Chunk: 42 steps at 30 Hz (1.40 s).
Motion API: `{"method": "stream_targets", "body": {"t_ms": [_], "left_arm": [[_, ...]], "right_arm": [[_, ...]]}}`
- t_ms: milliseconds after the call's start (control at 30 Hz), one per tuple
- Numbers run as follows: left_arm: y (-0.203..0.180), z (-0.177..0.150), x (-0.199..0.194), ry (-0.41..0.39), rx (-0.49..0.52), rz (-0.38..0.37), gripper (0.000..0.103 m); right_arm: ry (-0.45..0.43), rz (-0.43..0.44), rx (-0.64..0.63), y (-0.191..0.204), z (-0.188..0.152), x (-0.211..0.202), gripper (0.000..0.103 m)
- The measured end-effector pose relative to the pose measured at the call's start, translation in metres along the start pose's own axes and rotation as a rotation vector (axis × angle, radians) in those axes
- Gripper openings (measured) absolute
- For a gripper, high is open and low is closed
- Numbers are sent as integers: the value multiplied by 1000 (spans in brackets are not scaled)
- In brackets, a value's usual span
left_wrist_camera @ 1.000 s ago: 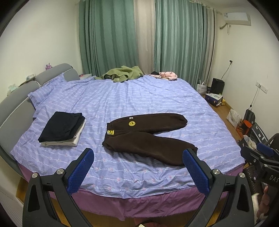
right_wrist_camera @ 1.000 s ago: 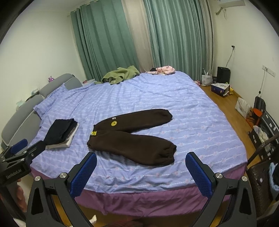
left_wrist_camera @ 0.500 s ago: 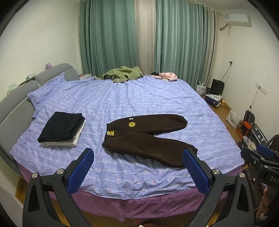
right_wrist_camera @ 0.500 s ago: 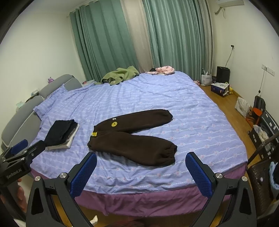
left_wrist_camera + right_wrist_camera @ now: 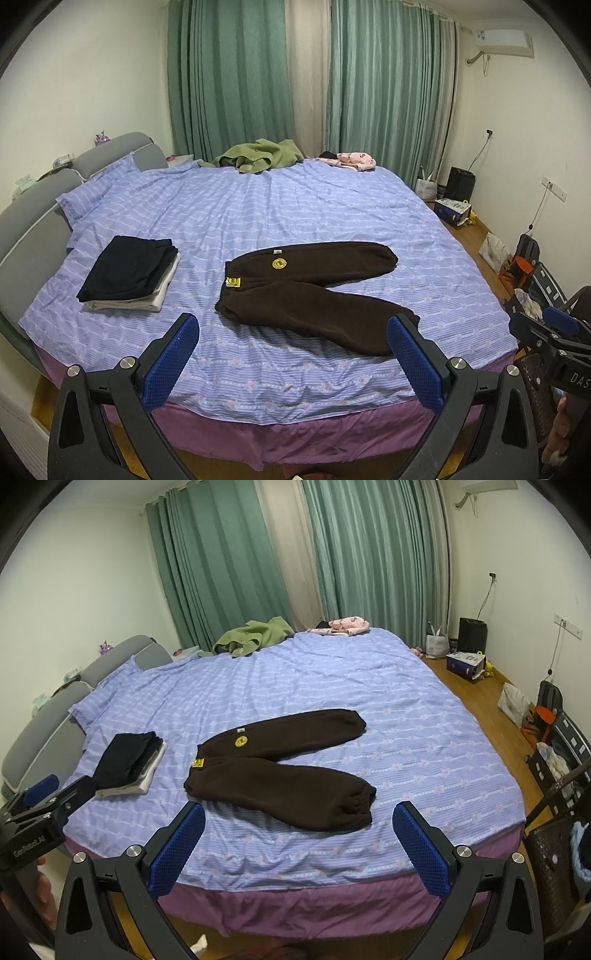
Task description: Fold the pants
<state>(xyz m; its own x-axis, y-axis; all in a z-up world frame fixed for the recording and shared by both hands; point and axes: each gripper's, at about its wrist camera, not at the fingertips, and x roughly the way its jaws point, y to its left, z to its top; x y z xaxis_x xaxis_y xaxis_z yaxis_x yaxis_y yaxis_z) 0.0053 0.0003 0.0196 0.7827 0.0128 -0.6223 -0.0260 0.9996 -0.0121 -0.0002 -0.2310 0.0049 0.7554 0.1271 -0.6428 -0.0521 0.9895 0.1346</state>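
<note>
Dark brown pants [image 5: 310, 291] lie flat on the bed with legs spread apart toward the right and the waistband at the left; they also show in the right wrist view [image 5: 280, 768]. Two yellow patches sit near the waist. My left gripper [image 5: 291, 360] is open and empty, held off the bed's near edge, short of the pants. My right gripper [image 5: 295, 843] is open and empty, also off the near edge. Each gripper shows at the edge of the other's view.
The bed has a purple striped sheet [image 5: 295, 206]. A folded stack of dark and light clothes [image 5: 129, 273] lies left of the pants. A green garment [image 5: 258, 157] and a pink one [image 5: 351, 160] lie at the far edge. Bags and a chair [image 5: 554, 746] stand at the right.
Both grippers have drifted very slightly; the view of the bed barely shifts. The pants have not moved.
</note>
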Motion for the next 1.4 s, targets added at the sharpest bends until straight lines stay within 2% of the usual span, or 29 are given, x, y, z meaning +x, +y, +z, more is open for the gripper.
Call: {"method": "stream_targets", "body": {"t_ms": [300, 467, 733, 933, 1067, 1233, 1300, 1400], "left_arm": [[0, 5, 14, 10, -2, -8, 103], [9, 15, 34, 22, 5, -20, 103], [23, 53, 85, 27, 32, -62, 103], [12, 78, 133, -3, 96, -52, 103], [-4, 90, 171, -8, 106, -39, 103], [-34, 100, 237, -10, 88, -20, 103], [-49, 103, 265, -1, 93, 9, 103], [-74, 107, 319, 41, 84, 14, 103]], "right_arm": [[21, -7, 5, 3, 6, 10, 103], [38, -22, 15, 5, 17, 30, 103], [68, -50, 42, 13, 48, 75, 103], [18, -88, 58, 4, 76, 114, 103], [-2, -121, 48, -13, 97, 152, 103], [-11, -143, -20, -47, 119, 231, 103], [-2, -132, -37, -61, 127, 264, 103], [60, -123, -43, -86, 140, 320, 103]]}}
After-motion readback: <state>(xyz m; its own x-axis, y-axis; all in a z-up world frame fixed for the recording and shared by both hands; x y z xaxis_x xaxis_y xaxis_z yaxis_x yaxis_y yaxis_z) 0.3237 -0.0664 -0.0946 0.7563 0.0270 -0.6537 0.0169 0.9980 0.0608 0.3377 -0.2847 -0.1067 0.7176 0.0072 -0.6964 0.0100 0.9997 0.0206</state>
